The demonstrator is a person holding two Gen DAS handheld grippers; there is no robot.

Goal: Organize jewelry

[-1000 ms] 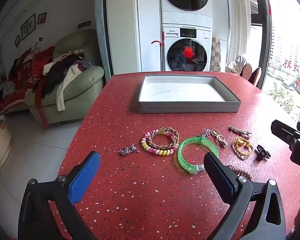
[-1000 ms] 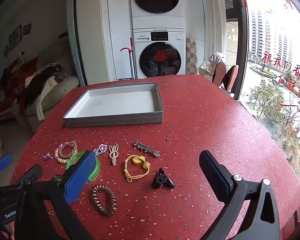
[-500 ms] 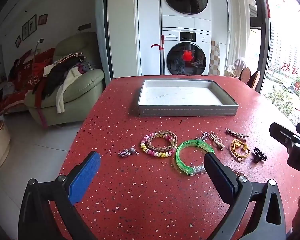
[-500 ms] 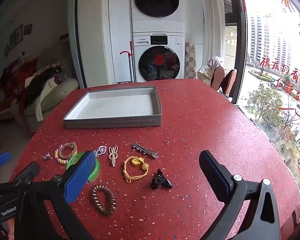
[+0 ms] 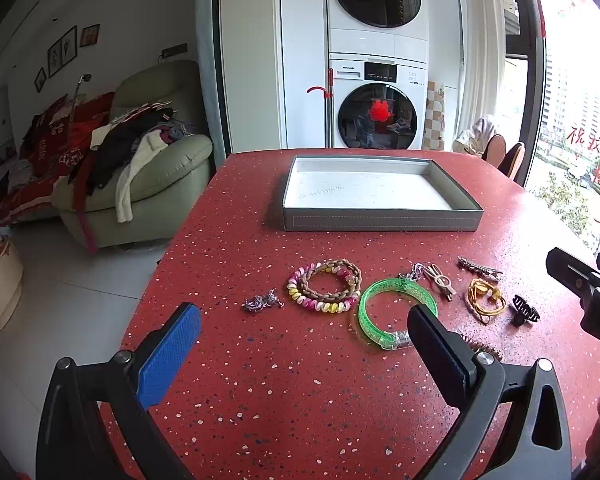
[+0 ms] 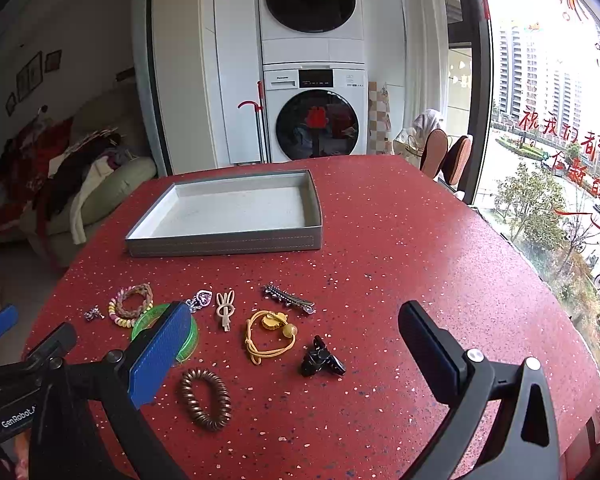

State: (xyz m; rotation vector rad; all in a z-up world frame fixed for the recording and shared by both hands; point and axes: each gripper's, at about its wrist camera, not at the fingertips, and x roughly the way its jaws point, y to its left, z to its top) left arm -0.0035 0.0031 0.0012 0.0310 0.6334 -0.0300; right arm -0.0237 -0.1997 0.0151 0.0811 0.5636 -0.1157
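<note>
Both tools, left tool (image 5: 300, 344) and right tool (image 6: 296, 348), were held apart, nothing grasped; green bangle (image 5: 396, 308) just ahead judged first for tray (image 5: 380, 224).

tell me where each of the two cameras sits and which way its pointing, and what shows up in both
Left wrist: sits on the left gripper, low over the red table, facing the grey tray and washer beyond; its own open fingers frame the view, and the right gripper pokes in at right.
Right wrist: sits on the right gripper, further right, facing the same way; own open fingers show, the left gripper at lower left.
Shared: tray, green bangle, yellow hair tie, black claw clip.
</note>
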